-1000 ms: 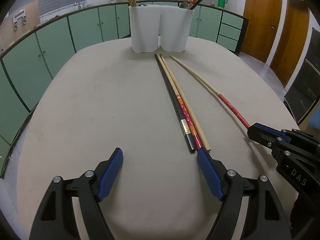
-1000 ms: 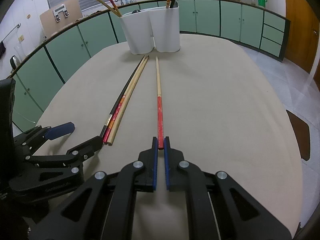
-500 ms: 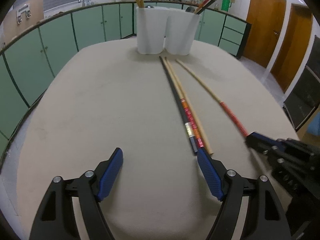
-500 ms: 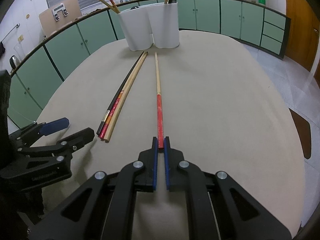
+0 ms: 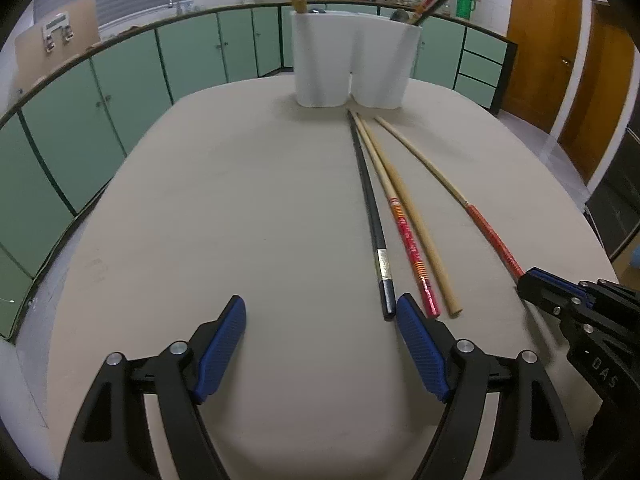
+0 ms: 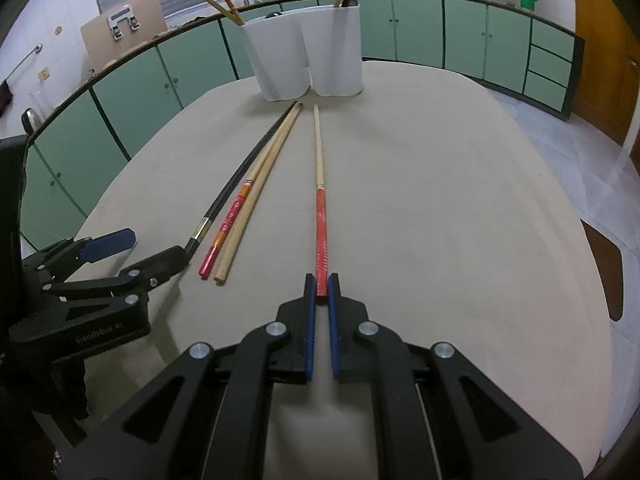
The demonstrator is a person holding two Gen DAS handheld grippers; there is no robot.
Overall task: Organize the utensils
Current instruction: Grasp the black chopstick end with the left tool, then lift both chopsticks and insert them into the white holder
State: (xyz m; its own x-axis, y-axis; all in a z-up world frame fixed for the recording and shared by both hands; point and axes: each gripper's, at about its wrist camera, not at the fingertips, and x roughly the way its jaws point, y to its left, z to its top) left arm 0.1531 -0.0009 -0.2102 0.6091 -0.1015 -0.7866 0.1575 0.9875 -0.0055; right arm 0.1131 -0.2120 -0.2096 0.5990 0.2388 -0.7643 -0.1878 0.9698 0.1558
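My right gripper [image 6: 321, 285] is shut on the red end of a red-and-tan chopstick [image 6: 320, 192], which lies along the table toward the white holders; it also shows in the left wrist view [image 5: 448, 184]. My left gripper [image 5: 320, 320] is open and empty, its right finger just short of the near ends of a black chopstick [image 5: 370, 208], a red-patterned chopstick [image 5: 404, 232] and a plain tan chopstick [image 5: 420, 224] lying side by side. A white two-part utensil holder [image 5: 352, 64] with several chopsticks in it stands at the table's far end.
The beige oval table [image 5: 240, 200] carries everything. Green cabinets [image 5: 120, 88] curve around behind it. Wooden doors [image 5: 560, 40] stand at the right. My right gripper [image 5: 532, 286] shows at the right edge of the left wrist view.
Both grippers have moved forward toward the holders, the right one carrying the red-and-tan chopstick's end along. The left gripper stays open beside the three chopsticks.
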